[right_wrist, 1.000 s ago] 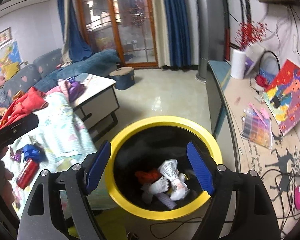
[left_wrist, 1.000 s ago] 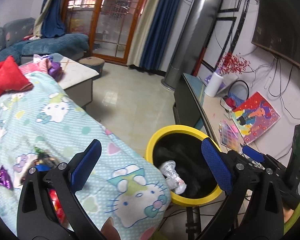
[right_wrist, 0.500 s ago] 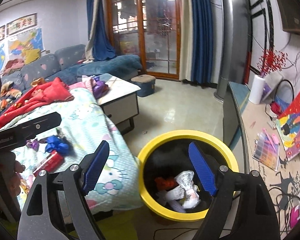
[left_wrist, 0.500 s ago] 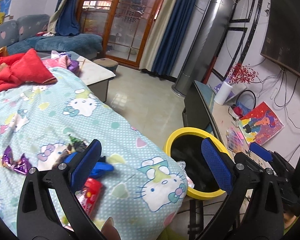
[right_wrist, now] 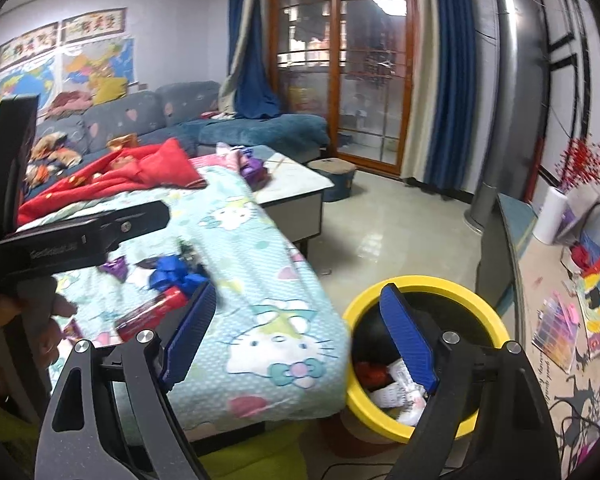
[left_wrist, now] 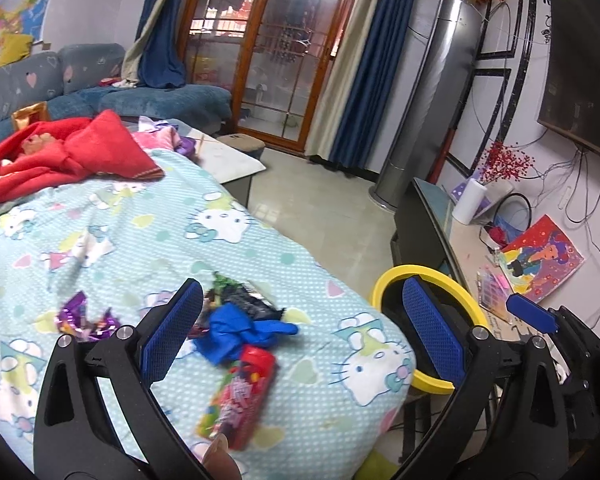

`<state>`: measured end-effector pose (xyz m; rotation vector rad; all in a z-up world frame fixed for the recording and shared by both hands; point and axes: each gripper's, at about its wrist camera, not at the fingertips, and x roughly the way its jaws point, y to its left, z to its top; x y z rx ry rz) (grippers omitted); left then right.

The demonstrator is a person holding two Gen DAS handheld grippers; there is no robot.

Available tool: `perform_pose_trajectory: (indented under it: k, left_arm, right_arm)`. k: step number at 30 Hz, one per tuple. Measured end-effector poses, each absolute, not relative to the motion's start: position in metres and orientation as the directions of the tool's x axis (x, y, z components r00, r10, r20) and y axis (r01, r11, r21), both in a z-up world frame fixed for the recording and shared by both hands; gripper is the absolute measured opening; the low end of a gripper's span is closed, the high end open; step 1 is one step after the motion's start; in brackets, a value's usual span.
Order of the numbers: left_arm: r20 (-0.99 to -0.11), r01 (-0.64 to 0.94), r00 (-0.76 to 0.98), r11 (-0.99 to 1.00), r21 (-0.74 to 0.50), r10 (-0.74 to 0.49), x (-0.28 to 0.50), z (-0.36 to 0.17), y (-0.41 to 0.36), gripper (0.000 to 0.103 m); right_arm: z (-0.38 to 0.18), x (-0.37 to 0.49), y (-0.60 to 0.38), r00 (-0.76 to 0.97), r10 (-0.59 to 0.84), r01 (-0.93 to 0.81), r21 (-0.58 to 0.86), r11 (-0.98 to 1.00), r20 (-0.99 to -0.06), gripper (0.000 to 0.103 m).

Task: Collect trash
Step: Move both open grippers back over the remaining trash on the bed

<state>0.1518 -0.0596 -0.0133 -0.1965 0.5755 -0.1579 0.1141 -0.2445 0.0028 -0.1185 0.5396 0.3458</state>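
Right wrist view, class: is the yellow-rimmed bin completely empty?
No. The yellow-rimmed bin already holds crumpled white trash and a red piece.

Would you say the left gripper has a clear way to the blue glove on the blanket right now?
Probably yes. The left gripper is open and empty, and the blue glove lies uncovered on the blanket between its fingers' line of sight. A red wrapper lies against the glove but not over it.
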Motion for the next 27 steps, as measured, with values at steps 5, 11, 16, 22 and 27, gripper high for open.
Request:
perform_pose_trajectory:
  k: [5,11,16,22,27]
  left_arm:
    - [-0.517,0.059,0.839,0.972,-0.227,-0.172,0.145,-0.012,-0.04,0.092]
    - [-0.518,0.02,0.843,0.972,-0.233,-0.142,0.142,-0.012,-0.021,0.092]
    - [-0.518,-0.018,0.848,0.971,-0.24,-0.112,0.137,-0.013,-0.004,0.092]
    - [-0.526,-0.082,0.848,0.963,-0.256,-0.067,0.136,-0.016,0.024,0.092]
    - [-0.538,-0.137,0.842,0.953,-0.27,-0.031,0.135,-0.021,0.047,0.092]
  right_arm:
    - [0.002,0.107,-0.226,0.788,0.323,-0.399,-0.034,0.917,-0.524,0.082]
    - [0.001,0.1,-0.211,0.77,0.352,-0.435,-0.035,0.9,-0.532,0.083]
    - [0.001,0.098,-0.197,0.753,0.377,-0.464,-0.029,0.886,-0.539,0.084]
    - [-0.003,0.1,-0.178,0.726,0.398,-0.493,-0.021,0.87,-0.561,0.084]
    - [-0.009,0.105,-0.164,0.702,0.41,-0.513,-0.014,0.858,-0.582,0.084]
